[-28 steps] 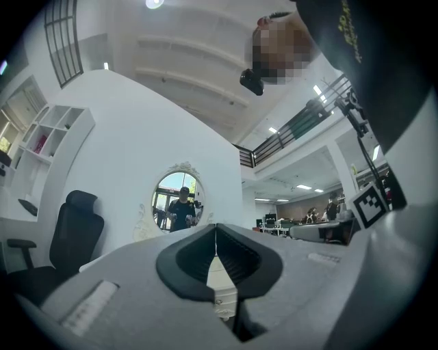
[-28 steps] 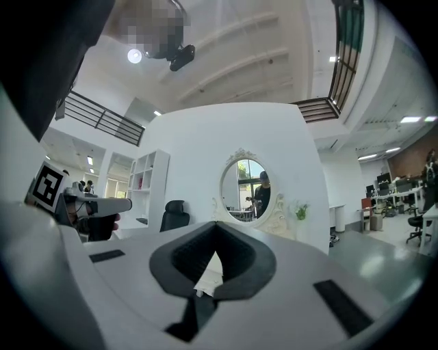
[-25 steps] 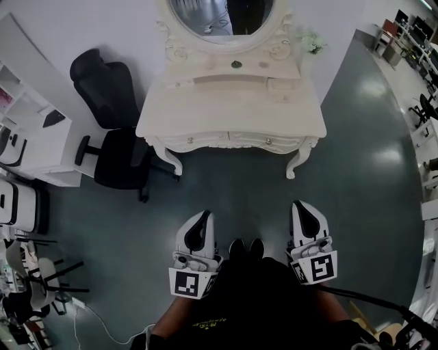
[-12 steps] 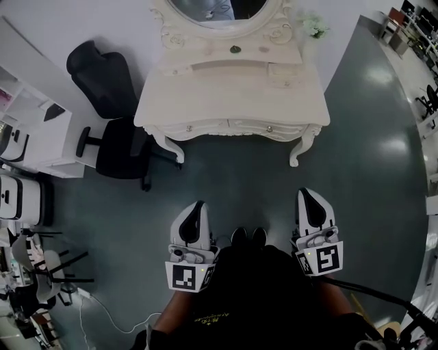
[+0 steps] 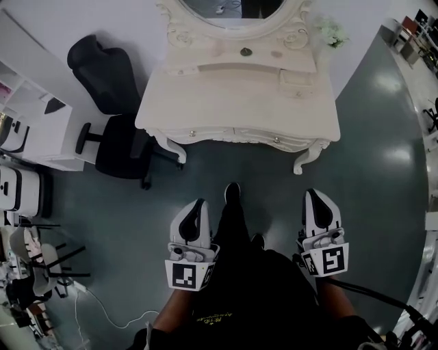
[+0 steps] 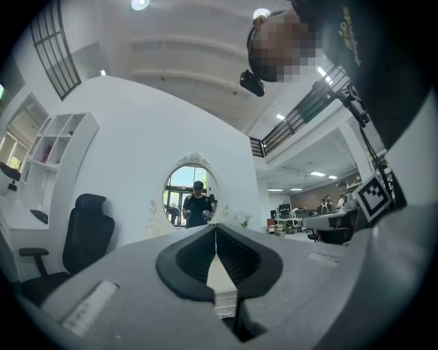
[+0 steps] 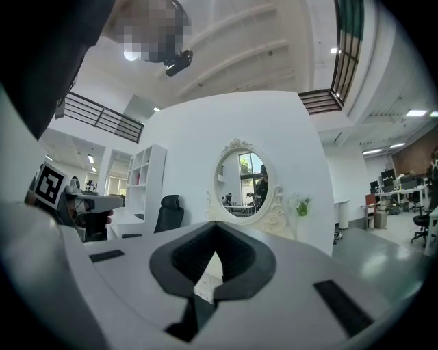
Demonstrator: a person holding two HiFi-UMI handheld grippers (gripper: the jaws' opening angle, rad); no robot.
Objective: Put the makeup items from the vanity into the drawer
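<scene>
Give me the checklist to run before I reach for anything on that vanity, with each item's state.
1. Left gripper empty, jaws together: ok.
2. Right gripper empty, jaws together: ok.
3. Vanity within reach: not ok; bare floor separates it from both grippers.
4. Front drawers open for the items: not ok; both look shut.
5. Makeup items identified: cannot tell; the small things on the shelf below the mirror are too small.
6. Approach free: ok; the office chair stands left of the vanity.
</scene>
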